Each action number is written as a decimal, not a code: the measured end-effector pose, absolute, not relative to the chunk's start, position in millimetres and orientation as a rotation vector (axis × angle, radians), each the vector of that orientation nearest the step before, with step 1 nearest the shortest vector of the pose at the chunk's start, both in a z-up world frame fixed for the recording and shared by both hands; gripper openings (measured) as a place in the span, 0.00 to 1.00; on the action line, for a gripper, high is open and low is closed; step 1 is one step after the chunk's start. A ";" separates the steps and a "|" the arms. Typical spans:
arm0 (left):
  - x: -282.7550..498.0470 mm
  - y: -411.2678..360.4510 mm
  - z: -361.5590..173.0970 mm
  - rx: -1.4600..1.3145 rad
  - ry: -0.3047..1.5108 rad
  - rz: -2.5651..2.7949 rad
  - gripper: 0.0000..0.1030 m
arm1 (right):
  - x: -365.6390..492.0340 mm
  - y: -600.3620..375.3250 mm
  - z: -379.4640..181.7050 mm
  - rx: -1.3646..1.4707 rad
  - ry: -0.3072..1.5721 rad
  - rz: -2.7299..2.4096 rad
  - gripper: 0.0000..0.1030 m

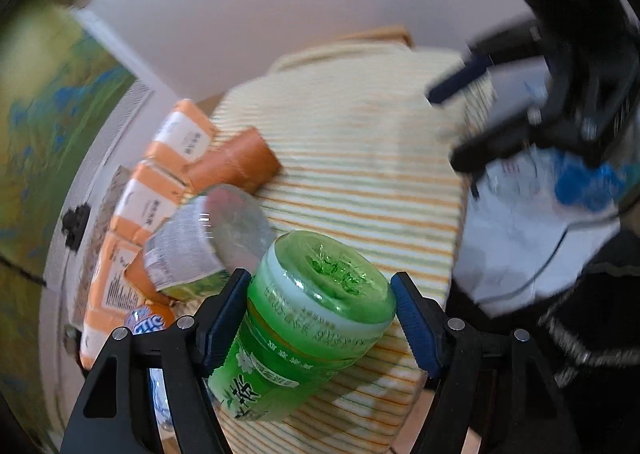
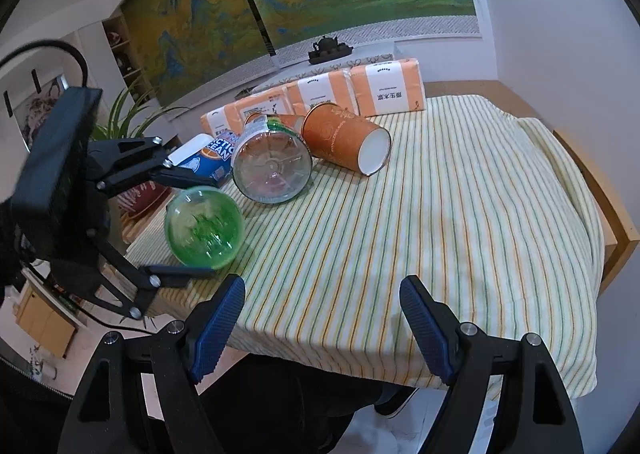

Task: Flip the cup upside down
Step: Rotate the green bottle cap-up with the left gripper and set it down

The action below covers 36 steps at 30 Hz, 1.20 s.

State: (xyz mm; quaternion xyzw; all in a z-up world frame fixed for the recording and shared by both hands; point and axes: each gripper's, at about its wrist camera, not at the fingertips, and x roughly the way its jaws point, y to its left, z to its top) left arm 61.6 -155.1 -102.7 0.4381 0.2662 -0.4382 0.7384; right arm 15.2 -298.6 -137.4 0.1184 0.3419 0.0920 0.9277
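Note:
The orange paper cup (image 2: 340,138) lies on its side on the striped cloth, its white open mouth facing front-right; in the left wrist view the cup (image 1: 236,164) rests against the tissue packs. My left gripper (image 1: 318,294) is shut on a green plastic bottle (image 1: 320,294), bottom end pointing forward, both pads against its sides. From the right wrist view the left gripper (image 2: 212,230) holds that green bottle (image 2: 204,228) at the table's left edge. My right gripper (image 2: 322,318) is open and holds nothing, near the front edge, well short of the cup.
A clear bottle (image 2: 272,166) lies on its side just left of the cup, with a blue labelled bottle (image 2: 212,154) behind it. Orange-and-white tissue packs (image 2: 384,90) line the back. The striped cloth (image 2: 460,234) covers the table. A potted plant (image 2: 124,114) stands off the left side.

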 end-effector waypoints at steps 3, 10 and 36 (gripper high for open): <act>66.7 -142.3 -86.7 0.817 0.571 -0.936 0.73 | 15.6 -296.5 -135.6 0.237 0.693 0.179 0.74; 80.5 -108.9 -62.5 0.482 0.556 -0.903 0.73 | 16.3 -283.5 -131.2 0.219 0.683 0.185 0.74; 119.8 -11.1 -72.8 -0.271 0.571 -0.870 0.73 | 24.0 -233.2 -117.1 0.152 0.689 0.248 0.74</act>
